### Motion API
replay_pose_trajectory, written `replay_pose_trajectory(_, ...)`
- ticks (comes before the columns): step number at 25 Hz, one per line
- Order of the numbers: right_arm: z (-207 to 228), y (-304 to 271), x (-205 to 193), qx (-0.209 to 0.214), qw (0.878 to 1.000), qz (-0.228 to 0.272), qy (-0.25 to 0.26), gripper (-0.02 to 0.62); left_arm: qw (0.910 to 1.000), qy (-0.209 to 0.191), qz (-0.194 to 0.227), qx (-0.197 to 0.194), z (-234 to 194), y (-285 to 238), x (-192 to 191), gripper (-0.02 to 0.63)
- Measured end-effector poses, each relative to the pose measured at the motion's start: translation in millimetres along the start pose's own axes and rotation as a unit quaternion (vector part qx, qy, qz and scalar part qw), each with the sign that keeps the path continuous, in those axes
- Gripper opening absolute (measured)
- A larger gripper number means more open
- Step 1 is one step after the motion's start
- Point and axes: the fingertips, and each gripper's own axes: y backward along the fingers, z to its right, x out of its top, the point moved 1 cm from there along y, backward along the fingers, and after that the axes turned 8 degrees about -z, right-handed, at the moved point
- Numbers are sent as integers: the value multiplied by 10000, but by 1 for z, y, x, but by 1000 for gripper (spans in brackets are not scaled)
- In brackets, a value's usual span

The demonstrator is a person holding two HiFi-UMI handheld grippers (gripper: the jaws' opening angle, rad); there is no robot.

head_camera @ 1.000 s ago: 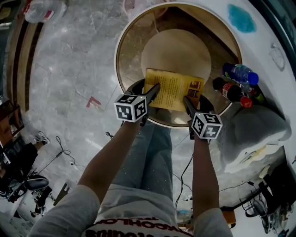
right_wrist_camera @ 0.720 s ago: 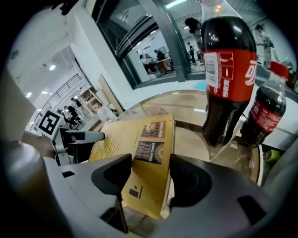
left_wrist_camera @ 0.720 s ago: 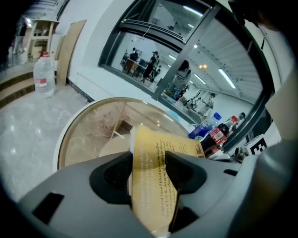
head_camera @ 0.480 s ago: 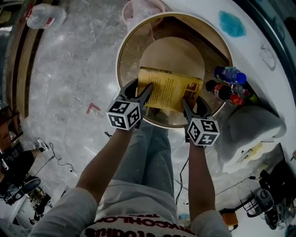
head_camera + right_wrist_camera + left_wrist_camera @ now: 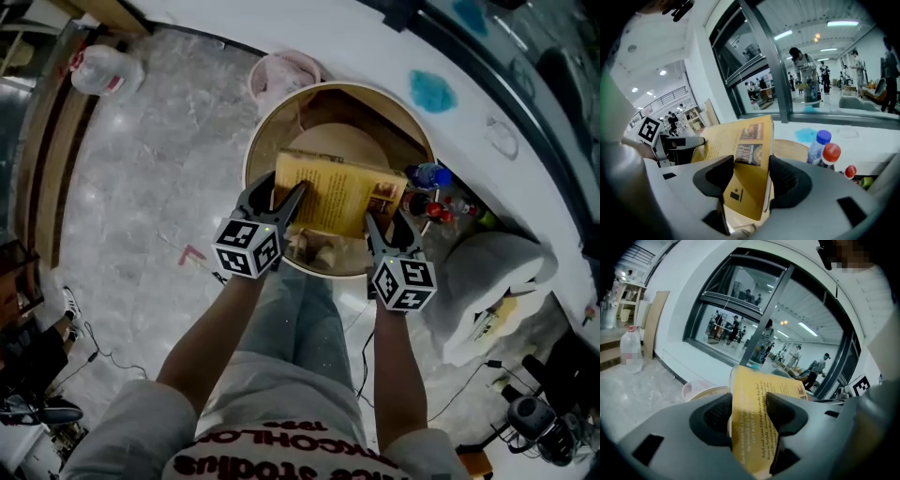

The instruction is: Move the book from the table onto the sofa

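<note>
A yellow book (image 5: 342,195) hangs lifted above the round wooden table (image 5: 274,122), held level by its two short ends. My left gripper (image 5: 282,199) is shut on its left end. In the left gripper view the book (image 5: 752,427) fills the gap of that gripper (image 5: 749,411), both pads touching its covers. My right gripper (image 5: 379,225) holds the right end. Its jaws are still closing, and in the right gripper view the pads press the book (image 5: 750,154) inside the gripper (image 5: 752,176).
Several bottles (image 5: 437,192) with blue and red caps stand at the table's right edge. A pink basket (image 5: 284,73) sits behind the table and a big water jug (image 5: 105,67) at the far left. A white cushion (image 5: 497,272) lies at the right. Cables trail on the floor.
Both grippers have closed on the ends of the book and raised it off the table. The view has tilted up toward the white ledge and window.
</note>
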Motion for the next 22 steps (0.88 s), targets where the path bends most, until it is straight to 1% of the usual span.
replay_pose_trajectory(4,-15,35,44,-37,9990,443,109,264,9989,-265,389,-72,23,29,49,235)
replay_pose_trajectory(7,-24,67,83,-97,9960,856,255,264,9957,-512,757,-171,47,51,92,235)
replay_pose_trajectory(12,-40,133,145,-196,9872,1495,511,264,9864,-913,1325,-344,95,95,160,235)
replay_pose_trajectory(15,-50,169,179,-247,9799,1870,647,264,9794,-1077,1649,-437,121,121,196,235)
replay_pose_trajectory(18,-58,206,204,-305,9718,2208,776,262,9733,-1169,1906,-518,147,146,222,235)
replay_pose_trajectory(22,-61,251,218,-341,9622,2583,798,262,9654,-1354,2135,-635,183,173,238,235)
